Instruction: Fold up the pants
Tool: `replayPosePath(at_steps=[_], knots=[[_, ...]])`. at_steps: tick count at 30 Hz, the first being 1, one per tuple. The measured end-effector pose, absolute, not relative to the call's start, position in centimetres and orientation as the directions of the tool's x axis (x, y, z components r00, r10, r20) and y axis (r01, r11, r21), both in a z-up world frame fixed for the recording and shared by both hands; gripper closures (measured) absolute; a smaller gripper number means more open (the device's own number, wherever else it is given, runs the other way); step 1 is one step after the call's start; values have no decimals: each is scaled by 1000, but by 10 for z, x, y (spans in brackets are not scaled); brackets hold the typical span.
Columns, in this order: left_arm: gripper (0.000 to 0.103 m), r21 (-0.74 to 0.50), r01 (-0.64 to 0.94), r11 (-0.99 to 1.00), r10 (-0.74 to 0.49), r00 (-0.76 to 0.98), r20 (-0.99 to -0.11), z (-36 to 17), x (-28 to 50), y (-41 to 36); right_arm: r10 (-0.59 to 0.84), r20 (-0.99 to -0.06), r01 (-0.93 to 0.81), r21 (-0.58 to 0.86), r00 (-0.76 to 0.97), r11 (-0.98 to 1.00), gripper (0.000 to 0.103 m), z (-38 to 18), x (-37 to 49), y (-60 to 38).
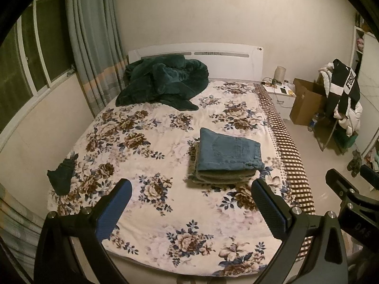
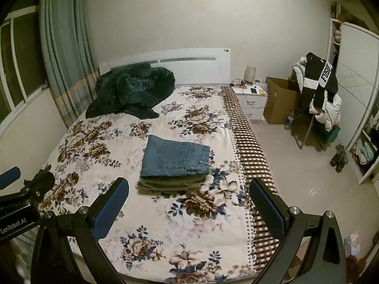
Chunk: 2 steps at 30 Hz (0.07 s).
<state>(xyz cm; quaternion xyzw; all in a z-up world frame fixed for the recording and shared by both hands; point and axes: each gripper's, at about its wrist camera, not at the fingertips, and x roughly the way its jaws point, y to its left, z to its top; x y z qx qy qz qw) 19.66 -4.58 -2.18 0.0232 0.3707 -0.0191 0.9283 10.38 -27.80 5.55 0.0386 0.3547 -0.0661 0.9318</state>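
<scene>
Lying folded on the bed [image 1: 165, 213], right of centre: blue denim pants [image 1: 228, 152], a compact stack, back pocket up, near the checked border of the floral bedspread [image 2: 189, 224]. Left gripper [image 1: 191, 208] spread wide, empty, held above the near end of the bed; right gripper [image 2: 189, 203] likewise wide and empty, beside it on the right. Nothing between either gripper and the pants. A small dark garment [image 1: 60, 176] sits at the bed's left edge. A crumpled dark green blanket [image 1: 163, 82] is heaped at the far left by the white headboard [image 2: 165, 64]. Right of the bed: white nightstand [image 2: 253, 101] with a lamp, cardboard box [image 2: 279, 101], chair piled with clothes [image 2: 319, 94]. Tiled floor, pale walls, curtained window on the left.
</scene>
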Motion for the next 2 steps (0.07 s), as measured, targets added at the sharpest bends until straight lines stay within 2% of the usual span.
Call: replayPosePath(at_steps=[2], knots=[[0, 25, 56, 998, -23, 723, -690, -23, 198, -42, -92, -668, 142, 21, 739, 990, 0, 54, 105, -279]])
